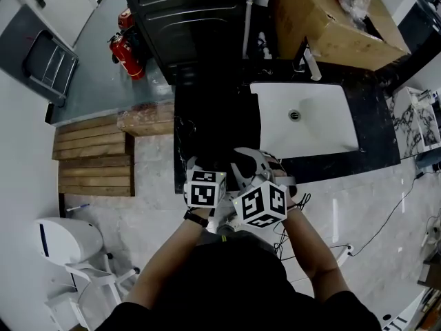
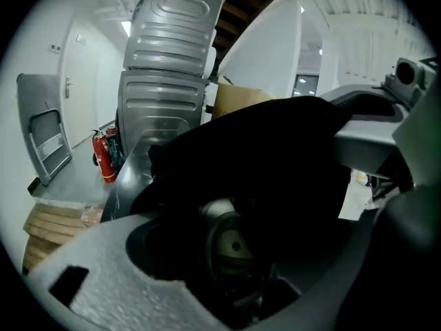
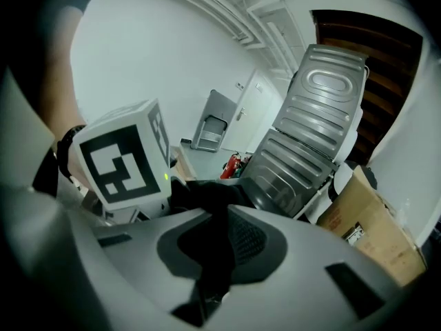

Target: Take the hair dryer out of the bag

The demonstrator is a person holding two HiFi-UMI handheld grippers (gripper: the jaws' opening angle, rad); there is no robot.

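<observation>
The black bag (image 2: 275, 157) sits on the dark counter (image 1: 207, 123) in front of me, its mouth held open. Inside it I see the round pale end of the hair dryer (image 2: 231, 243). My left gripper (image 2: 262, 209) is open wide around the bag's mouth and the dryer's end, with its pads not touching either. My right gripper (image 3: 224, 236) is shut on a fold of the bag's black fabric (image 3: 210, 205) and holds that edge up. In the head view both marker cubes, the left (image 1: 204, 188) and the right (image 1: 260, 204), sit close together at the counter's near edge.
A white sink (image 1: 303, 119) is set in the counter to the right. Behind it are a cardboard box (image 1: 331, 19) and a ribbed metal appliance (image 1: 193, 19). A red fire extinguisher (image 1: 127, 50) and wooden pallets (image 1: 93, 157) are on the left. Cables (image 1: 386, 219) lie on the floor at right.
</observation>
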